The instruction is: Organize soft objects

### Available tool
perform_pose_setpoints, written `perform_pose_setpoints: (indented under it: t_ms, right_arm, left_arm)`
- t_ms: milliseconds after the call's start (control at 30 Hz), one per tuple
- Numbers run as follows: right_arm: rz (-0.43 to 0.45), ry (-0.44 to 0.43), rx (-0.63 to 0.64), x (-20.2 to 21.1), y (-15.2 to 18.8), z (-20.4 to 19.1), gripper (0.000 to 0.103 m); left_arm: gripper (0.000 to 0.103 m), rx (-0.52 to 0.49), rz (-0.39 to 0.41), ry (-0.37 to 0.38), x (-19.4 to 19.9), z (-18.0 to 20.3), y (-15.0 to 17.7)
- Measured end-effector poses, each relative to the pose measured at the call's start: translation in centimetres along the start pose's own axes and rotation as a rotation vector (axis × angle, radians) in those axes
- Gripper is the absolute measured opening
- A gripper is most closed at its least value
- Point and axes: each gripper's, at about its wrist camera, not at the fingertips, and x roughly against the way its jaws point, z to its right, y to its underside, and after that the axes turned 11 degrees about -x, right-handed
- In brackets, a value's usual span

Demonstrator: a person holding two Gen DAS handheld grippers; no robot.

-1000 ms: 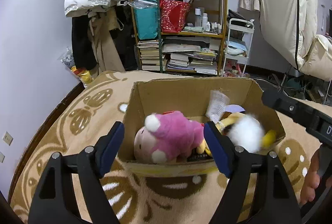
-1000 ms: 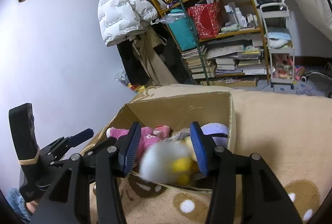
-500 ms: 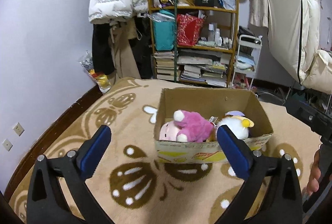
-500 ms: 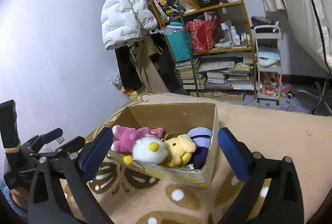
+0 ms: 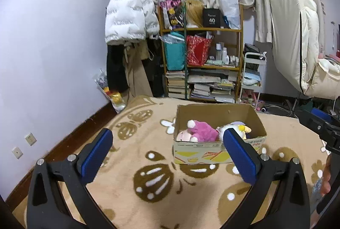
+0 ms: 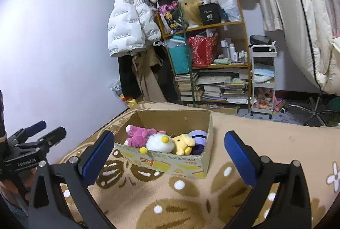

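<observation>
Evidently sorted: both my left gripper (image 5: 167,152) and right gripper (image 6: 167,153) hang with jaws spread wide, empty, while the plush toys (image 6: 161,139) lie grouped in the cardboard box (image 6: 176,160) ahead, contained for tidiness.

A white puffer jacket (image 5: 129,14) hangs beside a crammed bookshelf (image 5: 201,63), seemingly touching it
</observation>
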Motion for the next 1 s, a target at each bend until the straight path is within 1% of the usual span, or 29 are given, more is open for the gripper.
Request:
perform_pose_setpoints:
  t_ms: [167,300,433,533,700,1000]
  right_arm:
    - [0.012,0.023,0.005,2.4,0.5,0.4,0.103]
    - [0.022,0.035,0.003,4.0,1.0,0.5,0.103]
    - [0.004,0.045,0.021,4.8,1.7,0.4,0.103]
    - [-0.015,0.050,0.037,4.9,2.3,0.1,0.103]
    - [-0.018,0.057,0.069,4.6,2.8,-0.4,0.103]
    - [-0.046,0.063,0.054,3.7,2.9,0.0,0.103]
  left_arm:
    - [0.102,-0.003,0.029,-0.024,2.5,-0.7,0.6]
    - [0.102,-0.017,0.035,-0.038,3.7,-0.9,1.2]
    - [0.102,-0.015,0.025,-0.028,4.2,-1.1,1.7]
    - [0.102,-0.021,0.010,-0.021,4.3,-1.0,2.0]
    - [0.102,-0.024,-0.006,-0.017,4.0,-0.8,2.5]
    - [0.102,-0.032,-0.048,-0.005,2.7,-0.9,3.2]
